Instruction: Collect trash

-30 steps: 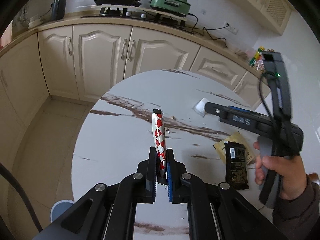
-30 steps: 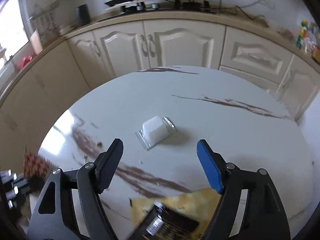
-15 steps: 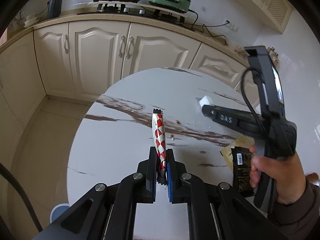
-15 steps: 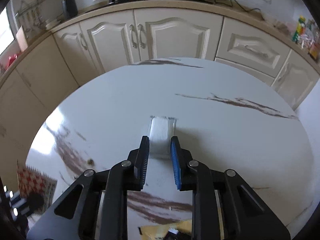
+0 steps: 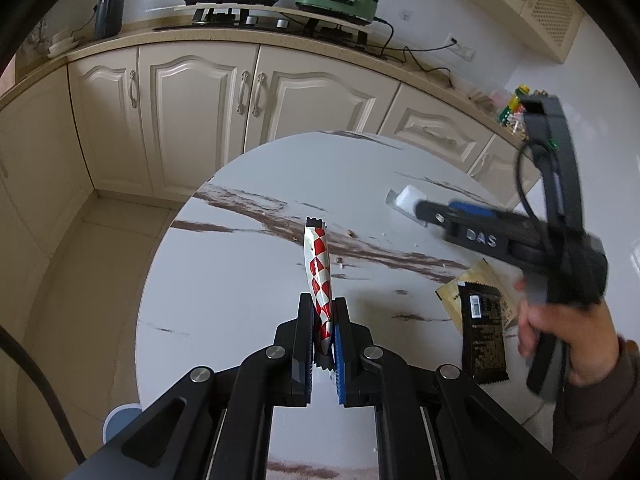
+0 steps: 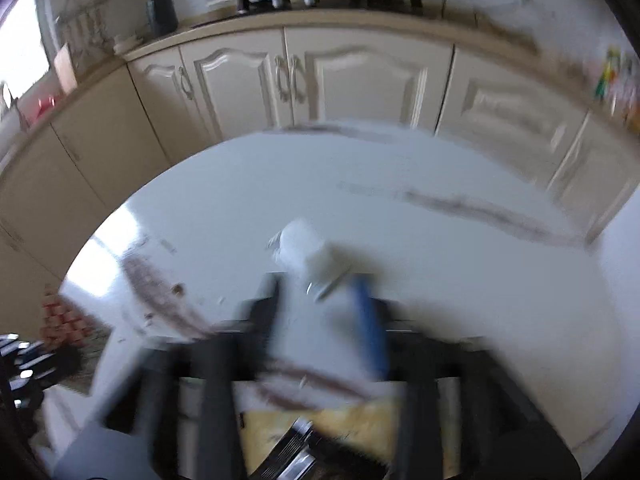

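My left gripper [image 5: 322, 304] is shut on a red-and-white checkered wrapper [image 5: 318, 260], which stands up above the white marble table [image 5: 240, 280]. My right gripper [image 6: 318, 284] is blurred and its jaws are opening. A small white plastic packet [image 6: 304, 244] lies on the table at its fingertips, partly between them, and the pads do not press on it. In the left wrist view the right gripper [image 5: 420, 212] reaches over that same white packet [image 5: 406, 198], with a hand [image 5: 560, 332] on its handle.
A black snack packet [image 5: 482, 332] lies on a yellow one [image 5: 450, 294] near the table's right side, below the right gripper. Crumbs dot the brown veins. Cream cabinets [image 5: 200, 120] curve behind the table. A pale blue round thing [image 5: 120, 420] sits on the floor.
The right gripper's jaws closed to a narrow gap in front of the white packet, then spread again; its view is now blurred. The left gripper keeps its wrapper and has not moved.
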Tool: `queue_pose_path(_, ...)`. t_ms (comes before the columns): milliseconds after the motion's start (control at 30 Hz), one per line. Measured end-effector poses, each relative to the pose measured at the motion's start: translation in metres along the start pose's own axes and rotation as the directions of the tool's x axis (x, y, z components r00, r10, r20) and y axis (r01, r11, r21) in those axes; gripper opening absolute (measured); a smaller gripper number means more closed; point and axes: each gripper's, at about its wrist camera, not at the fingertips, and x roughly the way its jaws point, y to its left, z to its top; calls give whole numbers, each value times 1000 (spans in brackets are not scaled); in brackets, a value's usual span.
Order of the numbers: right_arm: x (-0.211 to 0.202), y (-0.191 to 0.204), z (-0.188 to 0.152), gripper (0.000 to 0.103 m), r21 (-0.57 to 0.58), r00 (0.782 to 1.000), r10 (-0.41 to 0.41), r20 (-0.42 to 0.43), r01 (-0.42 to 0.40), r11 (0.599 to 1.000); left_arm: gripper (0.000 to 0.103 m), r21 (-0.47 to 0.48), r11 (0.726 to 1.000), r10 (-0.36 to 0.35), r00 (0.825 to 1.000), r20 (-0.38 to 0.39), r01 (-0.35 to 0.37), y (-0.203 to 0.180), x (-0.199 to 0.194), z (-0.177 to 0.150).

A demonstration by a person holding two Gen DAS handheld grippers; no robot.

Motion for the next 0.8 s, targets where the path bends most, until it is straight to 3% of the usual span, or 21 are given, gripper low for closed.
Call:
queue_pose_path(100,9,8,9,47,-63,999,19,-26,-20,998,5,6,1000,3,1000,-9,-3,4,1,0)
queue_pose_path(167,16,12,13,39,-92,999,16,-42,-20,996,5,2,1000,7,1000,-11,-7,6,2,2)
queue_pose_path(200,20,14,14,30,-101,998,18,-56,-23,995,5,3,1000,9,1000,-11,-9,7,2,3)
queue_pose_path(400,25,18,15,20,-137,997,55,-56,-62,989,5,0,1000,13,1000,-24,-13,14,6,9)
queue_pose_path(433,23,18,14,7,-144,997,58,-52,-65,987,5,-3,1000,15,1000,-23,-15,15,6,9)
queue_pose_path(467,23,16,13,3,-141,996,71,-57,-79,987,5,-4,1000,16,1000,-24,-16,16,7,9)
queue_pose_path(600,18,9,11,1,-133,996,73,-56,-80,988,5,-5,1000,11,1000,-26,-11,19,6,10)
queue_pose_path(667,13,5,15,4,-113,994,102,-27,-104,988,5,-12,1000,15,1000,-23,-15,21,6,11)
queue_pose_path(700,10,6,18,17,-127,995,96,-9,-96,987,5,-11,1000,14,1000,-21,-15,22,6,12)
queue_pose_path(733,10,9,21,43,-149,996,86,2,-85,985,5,-12,1000,16,1000,-19,-16,22,6,12)
queue_pose_path(767,10,12,22,54,-169,997,82,6,-80,982,5,-11,1000,17,1000,-20,-18,23,6,13)
queue_pose_path(800,14,17,24,58,-201,997,75,5,-72,977,5,-10,1000,19,1000,-23,-19,23,8,13)
